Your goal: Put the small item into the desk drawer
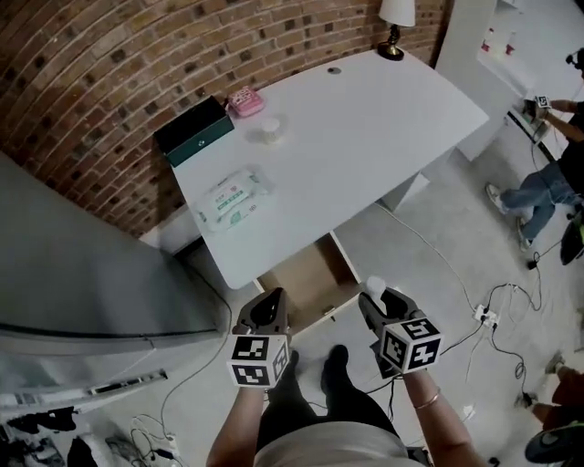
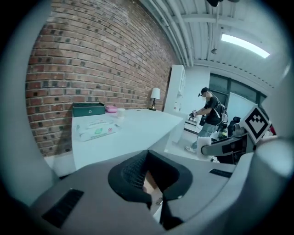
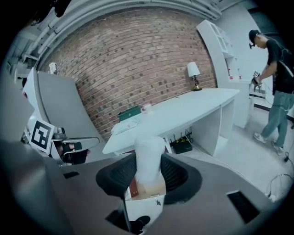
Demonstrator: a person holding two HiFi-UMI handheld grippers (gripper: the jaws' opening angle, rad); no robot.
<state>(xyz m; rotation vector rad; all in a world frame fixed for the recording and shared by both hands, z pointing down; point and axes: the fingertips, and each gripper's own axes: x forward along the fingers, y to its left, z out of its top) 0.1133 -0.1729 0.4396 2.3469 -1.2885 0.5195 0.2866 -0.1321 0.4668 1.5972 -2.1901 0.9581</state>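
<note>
The desk drawer (image 1: 306, 272) stands pulled open under the front edge of the white desk (image 1: 365, 119), its wooden inside bare. My right gripper (image 1: 380, 297) hovers just right of the drawer's front, shut on a small white cylinder (image 1: 375, 285). In the right gripper view the cylinder (image 3: 149, 156) stands upright between the pads of the right gripper (image 3: 149, 170), with the drawer (image 3: 146, 189) right below it. My left gripper (image 1: 265, 306) hangs over the drawer's left front corner. In its own view the left gripper (image 2: 149, 183) shows a narrow gap with nothing in it.
On the desk lie a pack of wipes (image 1: 234, 196), a dark green box (image 1: 193, 129), a pink item (image 1: 245, 100), a white cup (image 1: 270, 129) and a lamp (image 1: 395, 18). A grey cabinet (image 1: 73, 274) stands left. Cables (image 1: 488, 315) cross the floor; a person (image 1: 547, 178) stands far right.
</note>
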